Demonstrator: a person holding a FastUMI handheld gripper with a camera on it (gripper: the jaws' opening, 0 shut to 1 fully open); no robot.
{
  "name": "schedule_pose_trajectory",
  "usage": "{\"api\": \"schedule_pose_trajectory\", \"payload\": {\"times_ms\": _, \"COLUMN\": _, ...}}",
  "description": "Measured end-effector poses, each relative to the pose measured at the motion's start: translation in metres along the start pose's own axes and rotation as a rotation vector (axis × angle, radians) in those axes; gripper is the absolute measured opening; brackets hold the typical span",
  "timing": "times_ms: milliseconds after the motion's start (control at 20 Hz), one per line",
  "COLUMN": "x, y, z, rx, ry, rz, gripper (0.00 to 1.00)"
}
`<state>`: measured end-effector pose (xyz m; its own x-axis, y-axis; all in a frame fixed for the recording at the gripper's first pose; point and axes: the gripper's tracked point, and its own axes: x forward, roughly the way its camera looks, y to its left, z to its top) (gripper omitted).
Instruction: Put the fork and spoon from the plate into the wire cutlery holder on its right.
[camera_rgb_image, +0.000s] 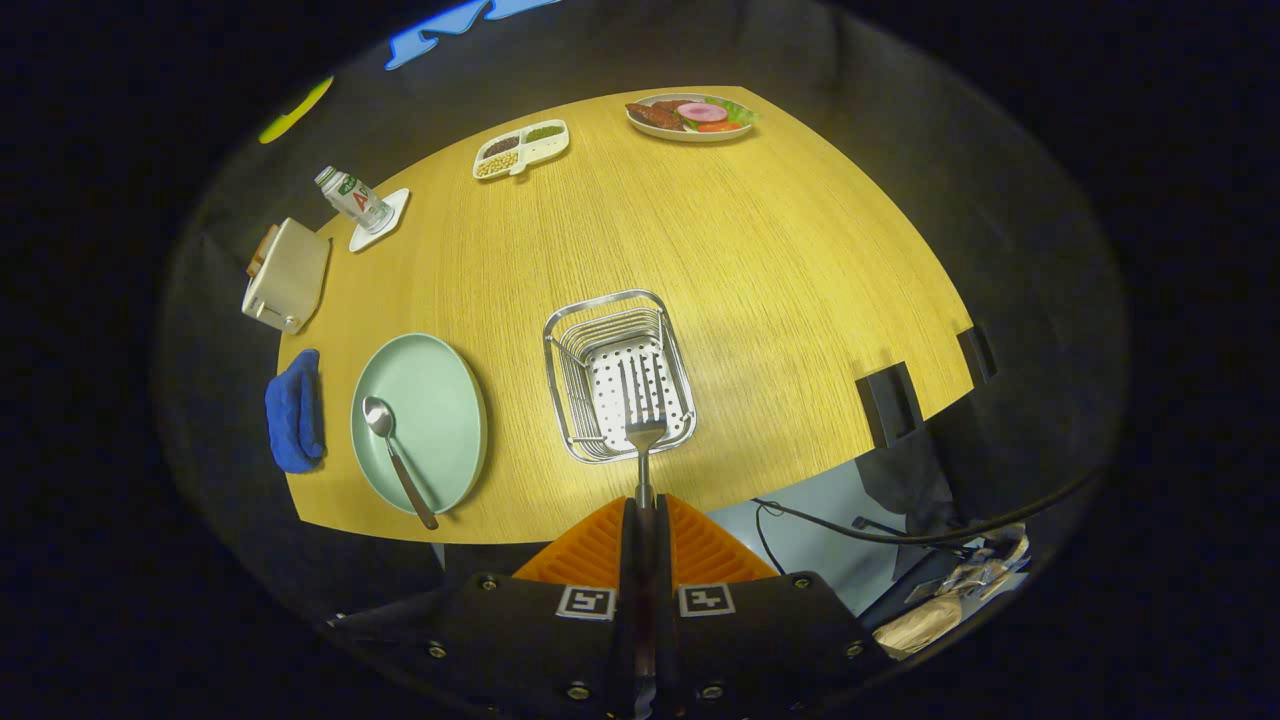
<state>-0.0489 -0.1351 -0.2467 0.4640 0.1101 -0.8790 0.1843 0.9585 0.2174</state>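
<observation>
Over the worktop (780, 260) with the holder (572, 400) right under me, plate (440, 400) left of it, spoon (392, 445) lying on that, my tool (645, 512) clamped on the fork (643, 432) handle, tines out over the holder, and I reckon letting go this high bounces it off the rim.

The gripper (644, 508) has its 2 fingers closed on the fork (640, 420) handle, tines over the wire cutlery holder (560, 375). Left of the holder, the spoon (395, 452) lies on the green plate (440, 400).
</observation>
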Motion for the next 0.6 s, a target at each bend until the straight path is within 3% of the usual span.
{"api": "schedule_pose_trajectory", "payload": {"times_ms": 450, "x": -0.009, "y": -0.001, "z": 0.021, "rx": -0.008, "ry": -0.069, "rz": -0.008, "gripper": 0.12}}
{"api": "schedule_pose_trajectory", "payload": {"times_ms": 600, "x": -0.015, "y": -0.009, "z": 0.031, "rx": 0.002, "ry": -0.122, "rz": -0.045, "gripper": 0.19}}
